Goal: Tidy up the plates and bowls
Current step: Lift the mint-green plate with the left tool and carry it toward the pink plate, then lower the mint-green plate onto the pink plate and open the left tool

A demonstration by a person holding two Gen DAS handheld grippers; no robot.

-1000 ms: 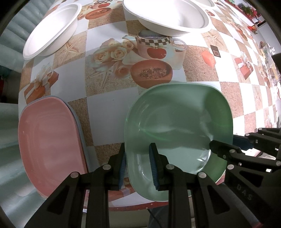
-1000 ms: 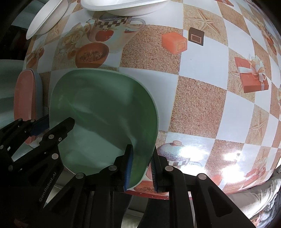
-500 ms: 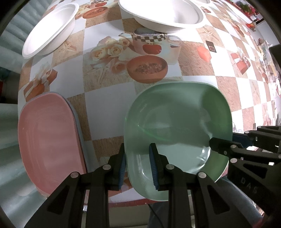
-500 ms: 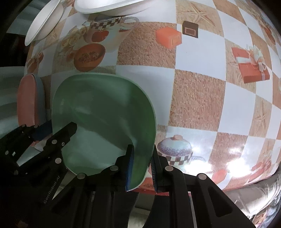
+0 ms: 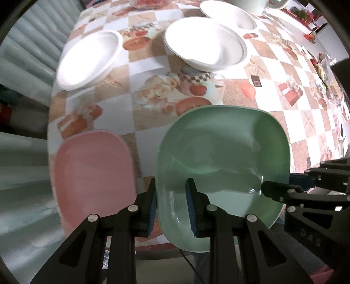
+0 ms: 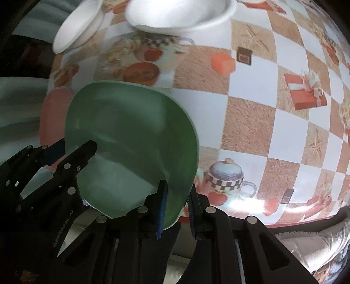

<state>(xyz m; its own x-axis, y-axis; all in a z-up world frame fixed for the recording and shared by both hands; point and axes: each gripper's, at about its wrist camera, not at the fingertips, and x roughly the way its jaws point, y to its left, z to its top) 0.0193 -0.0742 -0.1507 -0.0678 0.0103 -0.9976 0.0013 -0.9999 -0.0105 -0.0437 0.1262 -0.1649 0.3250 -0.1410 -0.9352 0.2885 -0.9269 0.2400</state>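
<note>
A square green plate (image 5: 223,166) hangs a little above the table, held from both sides. My left gripper (image 5: 171,196) is shut on its left rim, one blue pad on each face. My right gripper (image 6: 177,198) is shut on the opposite rim of the green plate (image 6: 131,148). The left wrist view shows the right gripper (image 5: 275,187) at the plate's right edge. The right wrist view shows the left gripper (image 6: 72,153) at the plate's left edge. A pink plate (image 5: 94,174) lies on the table to the left of the green one.
The table (image 5: 148,98) has a checked printed cloth. A white bowl (image 5: 89,59) sits at the far left, with a stack of white bowls (image 5: 205,45) and one more white bowl (image 5: 236,15) behind. The table's near edge lies under the green plate.
Both grippers have risen with the green plate, which now hangs higher over the table. More of the white bowls has come into view. The grips are unchanged.
</note>
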